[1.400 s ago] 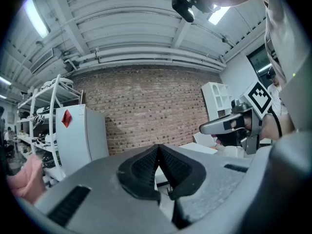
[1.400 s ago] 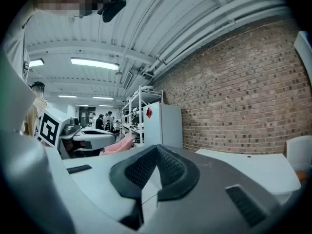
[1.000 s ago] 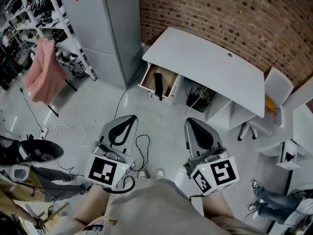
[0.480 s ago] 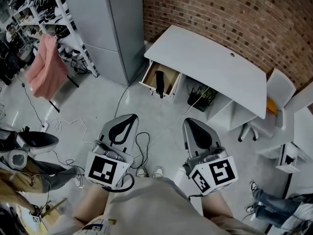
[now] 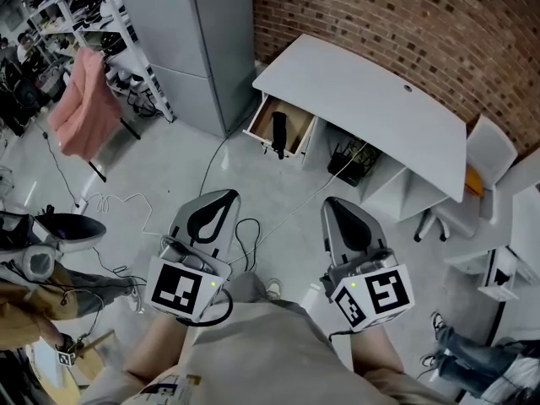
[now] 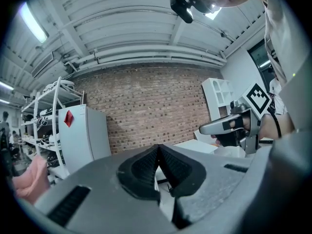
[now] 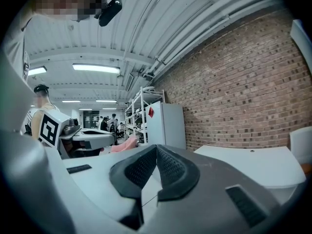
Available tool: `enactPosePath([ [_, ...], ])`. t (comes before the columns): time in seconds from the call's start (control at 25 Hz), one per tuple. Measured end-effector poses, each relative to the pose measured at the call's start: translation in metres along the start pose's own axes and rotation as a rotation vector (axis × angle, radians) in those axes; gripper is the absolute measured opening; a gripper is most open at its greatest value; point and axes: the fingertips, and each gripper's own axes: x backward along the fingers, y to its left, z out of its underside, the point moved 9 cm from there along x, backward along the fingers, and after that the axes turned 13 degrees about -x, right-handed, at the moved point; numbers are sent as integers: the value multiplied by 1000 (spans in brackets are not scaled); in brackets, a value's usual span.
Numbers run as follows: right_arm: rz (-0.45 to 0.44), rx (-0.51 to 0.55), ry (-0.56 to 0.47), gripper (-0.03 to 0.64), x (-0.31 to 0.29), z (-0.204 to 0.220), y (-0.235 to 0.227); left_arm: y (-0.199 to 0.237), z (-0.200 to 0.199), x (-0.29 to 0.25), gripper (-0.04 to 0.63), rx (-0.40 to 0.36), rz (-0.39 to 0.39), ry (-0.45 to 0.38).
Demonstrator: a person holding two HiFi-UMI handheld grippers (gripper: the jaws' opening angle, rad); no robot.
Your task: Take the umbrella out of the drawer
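A black folded umbrella [image 5: 278,133] lies in the open wooden drawer [image 5: 293,137] at the left end of the white desk [image 5: 363,99], its end poking over the drawer front. Both grippers are held level over the floor, well short of the drawer. My left gripper [image 5: 221,197] is shut and empty, and its pads meet at the tip [image 6: 157,149]. My right gripper [image 5: 332,204] is also shut and empty, its jaws closed together [image 7: 156,149]. Each gripper shows at the side of the other's view: the right gripper [image 6: 229,126] and the left gripper [image 7: 92,138].
A grey cabinet [image 5: 202,49] stands left of the desk against the brick wall [image 5: 405,15]. Cables [image 5: 245,234] trail over the floor between me and the drawer. A pink cloth [image 5: 80,112] hangs on a rack at left. A white chair [image 5: 485,154] stands at right. People sit at lower left and lower right.
In the head view both grippers have sunk slightly and the desk with its drawer sits a little higher in frame. Both jaws stay shut.
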Motion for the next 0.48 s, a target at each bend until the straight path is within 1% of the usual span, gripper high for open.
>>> enactPosePath([
  [0.2,-12,1,13,8,0,2,2,-1,1,1,8,5,5,9],
  [0.48,-18,21,9,8,-12,3,4,6,6,-2,8,16,-12,-18],
])
